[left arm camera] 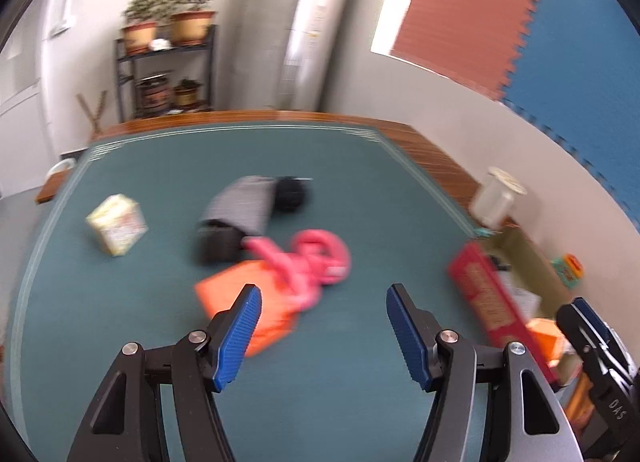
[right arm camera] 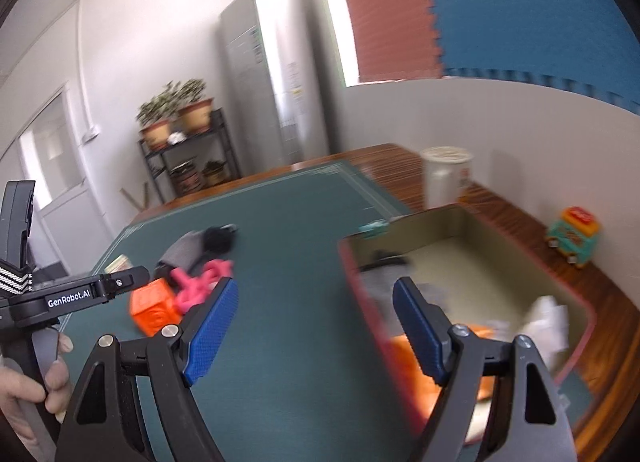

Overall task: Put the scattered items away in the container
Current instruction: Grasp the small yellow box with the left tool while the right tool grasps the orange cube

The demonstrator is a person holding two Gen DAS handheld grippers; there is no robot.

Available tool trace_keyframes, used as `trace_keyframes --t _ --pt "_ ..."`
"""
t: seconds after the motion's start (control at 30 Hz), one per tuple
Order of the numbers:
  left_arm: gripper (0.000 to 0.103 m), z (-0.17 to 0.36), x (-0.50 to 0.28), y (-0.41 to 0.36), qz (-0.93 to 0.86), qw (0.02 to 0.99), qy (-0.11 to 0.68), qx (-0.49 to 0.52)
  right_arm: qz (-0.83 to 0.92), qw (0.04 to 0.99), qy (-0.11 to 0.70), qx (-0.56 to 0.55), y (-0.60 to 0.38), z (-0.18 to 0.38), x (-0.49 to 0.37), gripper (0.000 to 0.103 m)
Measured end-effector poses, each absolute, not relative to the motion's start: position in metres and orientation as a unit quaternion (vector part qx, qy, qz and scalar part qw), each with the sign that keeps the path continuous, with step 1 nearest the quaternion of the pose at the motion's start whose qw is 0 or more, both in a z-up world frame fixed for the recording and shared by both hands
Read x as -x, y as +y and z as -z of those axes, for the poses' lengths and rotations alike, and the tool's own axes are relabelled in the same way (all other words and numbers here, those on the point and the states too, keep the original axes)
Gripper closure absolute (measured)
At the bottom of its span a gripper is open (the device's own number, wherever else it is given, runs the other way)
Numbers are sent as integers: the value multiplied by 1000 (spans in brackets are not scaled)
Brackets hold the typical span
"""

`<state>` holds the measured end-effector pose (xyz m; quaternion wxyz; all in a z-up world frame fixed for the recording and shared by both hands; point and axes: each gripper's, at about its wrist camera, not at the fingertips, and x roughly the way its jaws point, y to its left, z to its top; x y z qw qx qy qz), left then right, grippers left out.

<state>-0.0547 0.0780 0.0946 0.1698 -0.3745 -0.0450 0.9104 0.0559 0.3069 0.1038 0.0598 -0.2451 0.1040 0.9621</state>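
- Two grippers, left [left arm camera: 324, 336] and right [right arm camera: 316, 336], both had jaws parted and empty.
- One box [right arm camera: 468, 218] sat at the surface's [left arm camera: 160, 190] right edge.
- Four things lay scattered: carton [left arm camera: 117, 224], grey roll [left arm camera: 240, 202], pink toy [left arm camera: 316, 258], orange block [left arm camera: 240, 286].

A green mat [left arm camera: 280, 402] covers most of a wooden table [left arm camera: 432, 150], whose bare strip along the right edge carries a white lidded jar [right arm camera: 444, 178] near the far right corner and a small teal and orange toy bus [right arm camera: 574, 236] by the wall. Beyond the table's far left corner a dark metal shelf rack [left arm camera: 164, 74] holds potted plants [left arm camera: 170, 18] on top, with a tall white cabinet [right arm camera: 276, 74] beside it. Red and blue foam tiles [left arm camera: 560, 42] hang on the right wall.
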Motion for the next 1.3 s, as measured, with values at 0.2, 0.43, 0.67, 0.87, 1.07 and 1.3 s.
trace_keyframes --t 0.2,0.43,0.67,0.87,1.07,1.3 --pt "29 -77 80 -10 -917 108 -40 381 -957 19 82 279 255 -94 -20 20" --pt "29 -52 120 -81 -923 75 -35 376 -950 1 61 307 222 -78 11 20" --pt "29 -25 169 -69 -919 114 49 375 -945 2 66 322 222 -58 22 20" --pt "29 1 203 -66 -907 119 58 399 -936 9 90 340 235 -41 31 20" --pt "53 4 211 -61 -909 119 50 396 -933 -5 75 352 224 -32 35 21" --pt "53 -7 194 -65 -917 115 34 381 -932 -59 55 353 199 -41 37 20"
